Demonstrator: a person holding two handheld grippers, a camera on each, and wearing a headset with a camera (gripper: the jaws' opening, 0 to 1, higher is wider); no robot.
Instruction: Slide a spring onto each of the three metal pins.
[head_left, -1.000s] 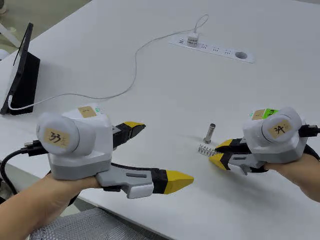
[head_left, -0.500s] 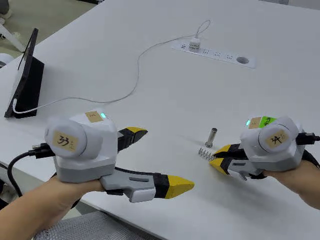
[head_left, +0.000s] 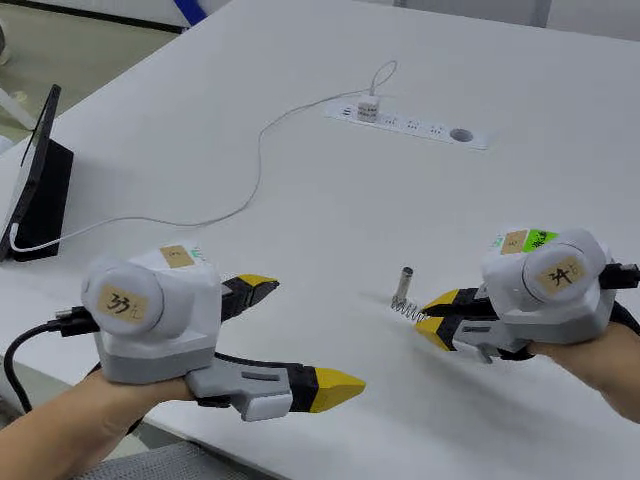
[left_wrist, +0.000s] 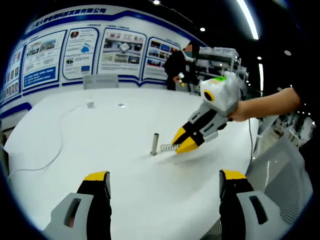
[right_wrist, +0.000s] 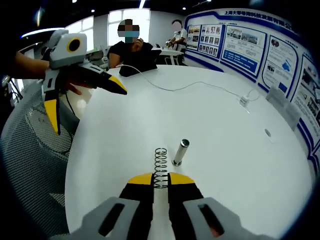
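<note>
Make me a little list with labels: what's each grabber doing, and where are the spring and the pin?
left gripper: open, holding nothing, apart from the pin
right gripper: shut on one end of the spring
spring: sideways, free end beside the pin, not on it yet
pin: upright on the white table
also there: power strip, white cable

- One metal pin (head_left: 405, 284), at about 4 o'clock in the head view (the task speaks of three).
- One spring (head_left: 408, 311), at the pin's 6 o'clock.
- Two grippers: the left gripper (head_left: 318, 333) at 7 o'clock, the right gripper (head_left: 427, 318) at 4 o'clock.
- One power strip (head_left: 410, 124) at 1 o'clock, with one white plug (head_left: 368, 108) and one cable (head_left: 255, 170).
- One black tablet (head_left: 35, 170) at 9 o'clock.
</note>
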